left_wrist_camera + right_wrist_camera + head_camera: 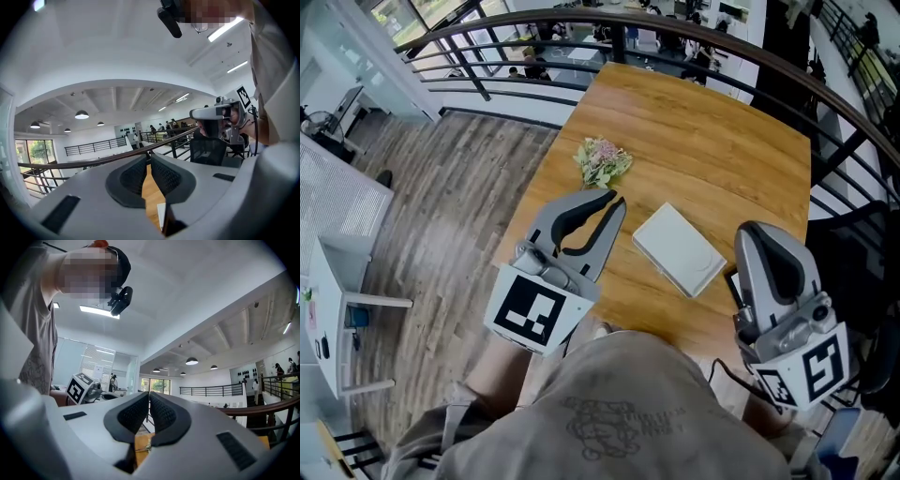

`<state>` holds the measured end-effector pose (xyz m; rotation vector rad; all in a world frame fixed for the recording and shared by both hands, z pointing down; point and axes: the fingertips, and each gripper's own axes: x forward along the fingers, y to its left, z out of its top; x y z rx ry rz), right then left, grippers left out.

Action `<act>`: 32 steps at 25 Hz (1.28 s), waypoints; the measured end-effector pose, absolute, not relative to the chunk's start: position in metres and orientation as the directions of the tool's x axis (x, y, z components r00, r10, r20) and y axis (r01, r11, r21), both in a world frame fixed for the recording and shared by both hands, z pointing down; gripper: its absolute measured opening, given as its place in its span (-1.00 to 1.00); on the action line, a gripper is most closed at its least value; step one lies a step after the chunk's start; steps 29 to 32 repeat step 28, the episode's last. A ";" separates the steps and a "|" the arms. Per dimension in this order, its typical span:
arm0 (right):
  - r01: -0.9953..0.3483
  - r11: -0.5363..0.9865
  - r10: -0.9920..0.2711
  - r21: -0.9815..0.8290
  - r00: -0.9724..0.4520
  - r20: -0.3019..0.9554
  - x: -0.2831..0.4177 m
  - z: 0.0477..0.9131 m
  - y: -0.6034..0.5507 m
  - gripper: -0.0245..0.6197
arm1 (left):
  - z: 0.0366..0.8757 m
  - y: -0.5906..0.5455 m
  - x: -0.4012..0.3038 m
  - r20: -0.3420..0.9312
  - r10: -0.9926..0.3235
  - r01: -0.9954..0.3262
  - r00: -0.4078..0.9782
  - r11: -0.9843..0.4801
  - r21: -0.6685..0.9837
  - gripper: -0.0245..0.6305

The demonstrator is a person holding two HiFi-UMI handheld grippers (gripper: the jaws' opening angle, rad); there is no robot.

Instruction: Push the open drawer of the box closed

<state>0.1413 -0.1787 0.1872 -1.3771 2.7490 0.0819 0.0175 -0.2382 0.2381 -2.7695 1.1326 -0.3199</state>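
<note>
Looking down, we see the wooden table [712,141] filling most of the view, with a curved dark railing [675,21] round its far end.

Both tools hang above the near end, held roughly level and well clear of the wood. The left gripper [615,199] points toward the far side. Its tips meet, with only a thin slit between the ribbed pads further back, and nothing is caught in there. The right gripper [759,228] is likewise pinched to, tips touching and empty, off to the right of the box.

Between the two, the white box [678,248] lies flat on the tabletop, turned cornerwise to us. We cannot make out a drawer standing proud of it. Its outline reads as one plain slab, with only a thin lip along the near right edge. We judge that either the push is finished or the drawer is so nearly home that the head view hides the gap. Neither tool touches the box.

If anything remains, the next move calls for bringing one closed gripper down to the drawer's front. Its tips should press squarely along the slide while the other gripper steadies the opposite end, so the light box does not skate.

A small bunch of dried flowers [602,161] lies beyond the left gripper, apart from the box.
</note>
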 end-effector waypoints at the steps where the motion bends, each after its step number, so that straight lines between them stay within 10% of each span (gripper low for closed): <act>1: -0.802 0.597 -0.799 0.017 -0.596 -0.082 0.141 0.188 -0.177 -0.81 | 0.240 -0.236 0.017 0.151 -0.701 -0.674 0.697 -0.712 -0.196 -0.79; 32: -0.812 0.584 -0.810 -0.005 -0.583 0.057 0.143 0.239 -0.177 -0.82 | 0.283 -0.218 0.020 0.253 -0.656 -0.646 0.711 -0.752 -0.133 -0.80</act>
